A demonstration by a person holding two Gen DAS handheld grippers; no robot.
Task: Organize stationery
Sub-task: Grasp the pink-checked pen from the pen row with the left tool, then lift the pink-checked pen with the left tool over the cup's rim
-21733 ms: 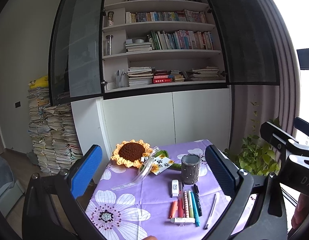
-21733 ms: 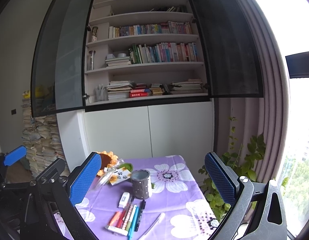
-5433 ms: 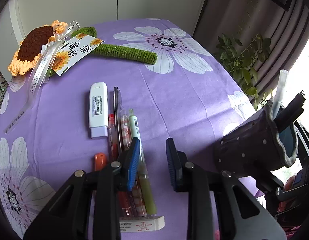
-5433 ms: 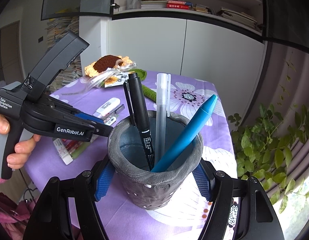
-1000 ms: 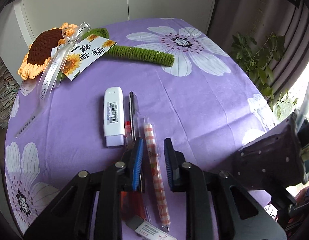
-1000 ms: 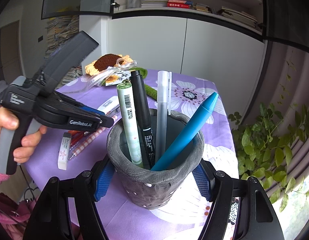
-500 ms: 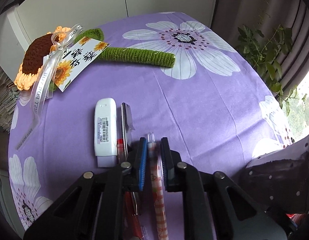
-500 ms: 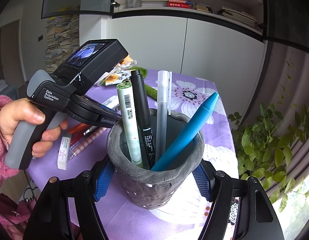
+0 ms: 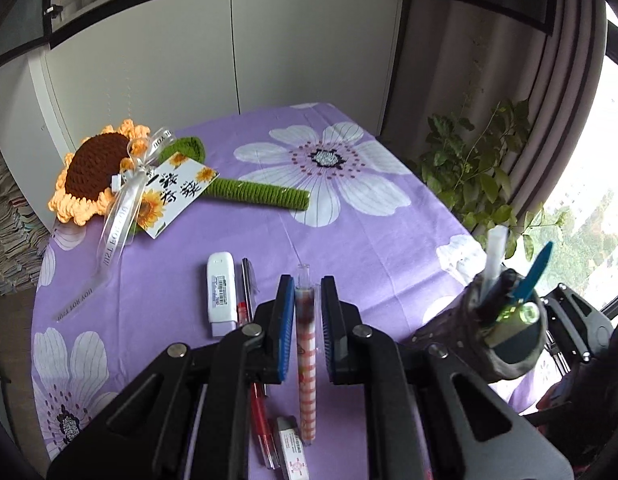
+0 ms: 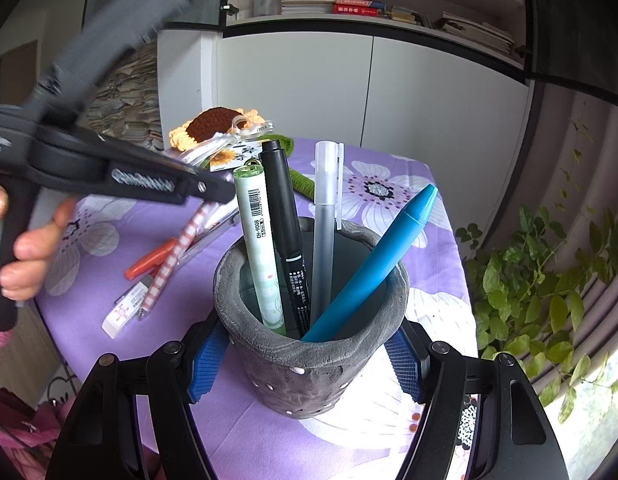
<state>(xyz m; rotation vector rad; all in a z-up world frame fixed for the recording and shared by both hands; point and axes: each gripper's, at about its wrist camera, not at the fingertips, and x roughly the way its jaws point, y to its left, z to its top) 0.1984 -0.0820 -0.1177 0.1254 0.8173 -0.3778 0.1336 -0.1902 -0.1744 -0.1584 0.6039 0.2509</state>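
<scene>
Item: checked pen (image 9: 306, 344), orange-and-white barrel with clear cap, being held between the blue pads of the left gripper (image 9: 307, 320), jaws narrowed onto it near the cap end; in the right wrist view the pen is hanging tilted, tail down, and appears lifted clear of the purple tablecloth (image 9: 381, 240)

Destination: grey pen holder (image 10: 309, 344), being clasped on both sides by the right gripper (image 10: 309, 354) and kept upright off to the right of the pen; already carrying a green pen (image 10: 257, 248), black marker (image 10: 287, 236), frosted pen (image 10: 325, 232) and blue pen (image 10: 373, 264)

Handling note: the step in hand looks to be carrying the pen over to the holder. It would go best with the tail kept low, aimed at the open gap in the rim nearest the left gripper, and released only once the barrel is well inside, since the pens already standing there could deflect it

Remaining on cloth: white correction tape (image 9: 220, 292), red pen (image 9: 261, 420), dark pen (image 9: 248, 280), eraser (image 9: 293, 452), and an orange marker (image 10: 151, 258) seen from the right wrist

Change against half a second ago: then the pen was lying flat on the cloth with the jaws closing round it; now it is raised and the left gripper is tilting up, showing cupboard and curtain. The green pen was still on the cloth some five seconds back

Surroundings: crochet sunflower (image 9: 93, 172) with card at the far-left corner
</scene>
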